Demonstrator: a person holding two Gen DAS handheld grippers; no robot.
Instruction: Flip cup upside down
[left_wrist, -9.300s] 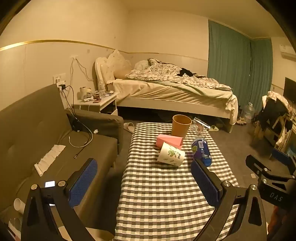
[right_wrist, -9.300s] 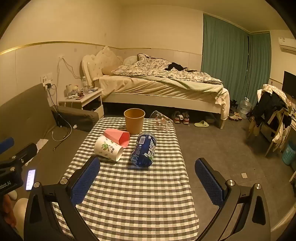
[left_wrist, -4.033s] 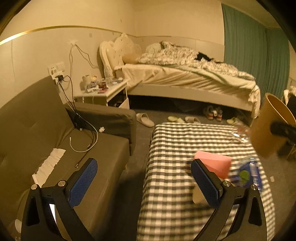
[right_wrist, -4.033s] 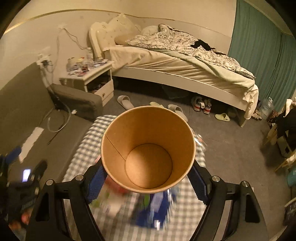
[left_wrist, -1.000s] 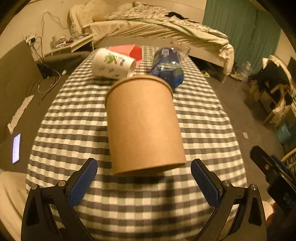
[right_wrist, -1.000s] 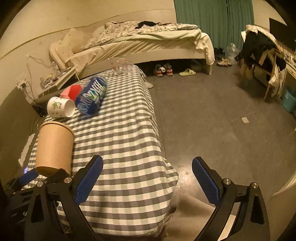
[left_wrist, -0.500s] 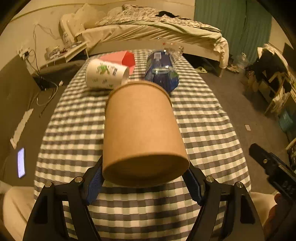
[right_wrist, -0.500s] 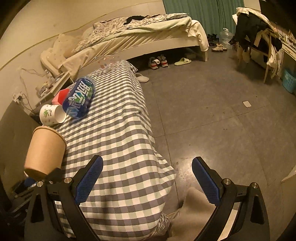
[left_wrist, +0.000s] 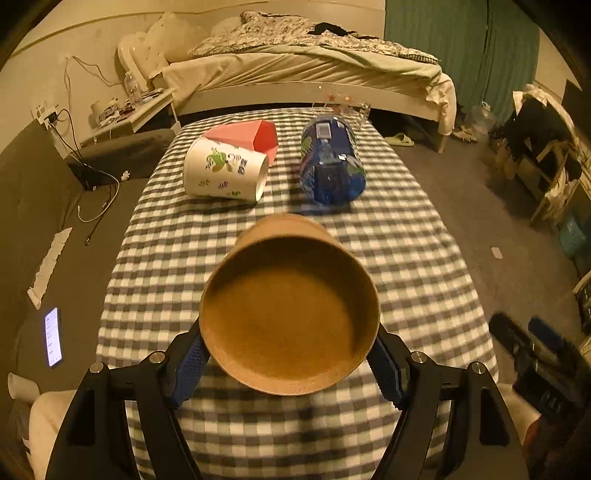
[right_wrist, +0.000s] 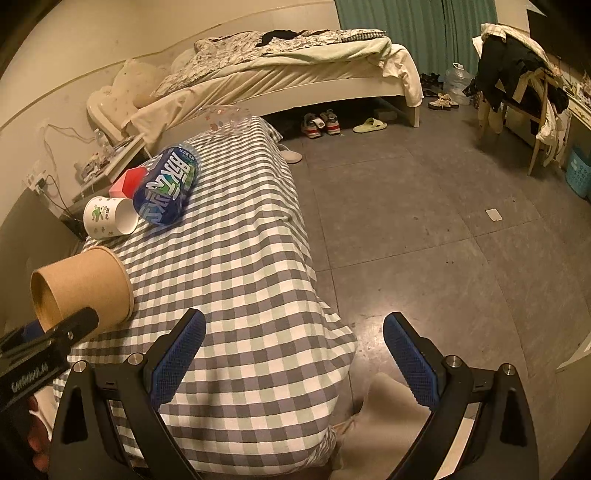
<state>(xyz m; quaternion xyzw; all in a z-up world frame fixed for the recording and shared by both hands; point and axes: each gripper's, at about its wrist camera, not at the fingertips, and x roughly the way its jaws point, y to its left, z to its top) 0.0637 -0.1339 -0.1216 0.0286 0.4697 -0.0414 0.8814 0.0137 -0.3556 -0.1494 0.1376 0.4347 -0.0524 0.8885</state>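
In the lower centre of the left wrist view, the left claw (left_wrist: 290, 363) grips a brown paper cup (left_wrist: 290, 317) between its 2 blue pads (left_wrist: 188, 363) — the cup is tipped so its recessed base faces the camera and its mouth points away, toward the far end of the table (left_wrist: 424, 240). The cup hangs above the near part of the checked cloth; whether its rim touches the cloth cannot be told. In the right wrist view the same cup appears at the left edge, lying roughly sideways in the air with the black finger of the left claw across its base end. The right claw (right_wrist: 293, 354) sits low in that frame, its blue pads spread wide with nothing between them, over the table's near right corner and the grey floor (right_wrist: 424, 221). Farther up the table lie a white printed cup (left_wrist: 225, 173) on its side, a pink box (left_wrist: 247, 134) just behind it, and a blue bottle (left_wrist: 330, 164) to their right — also on its side. A bed (left_wrist: 306, 70) fills the top of both views.
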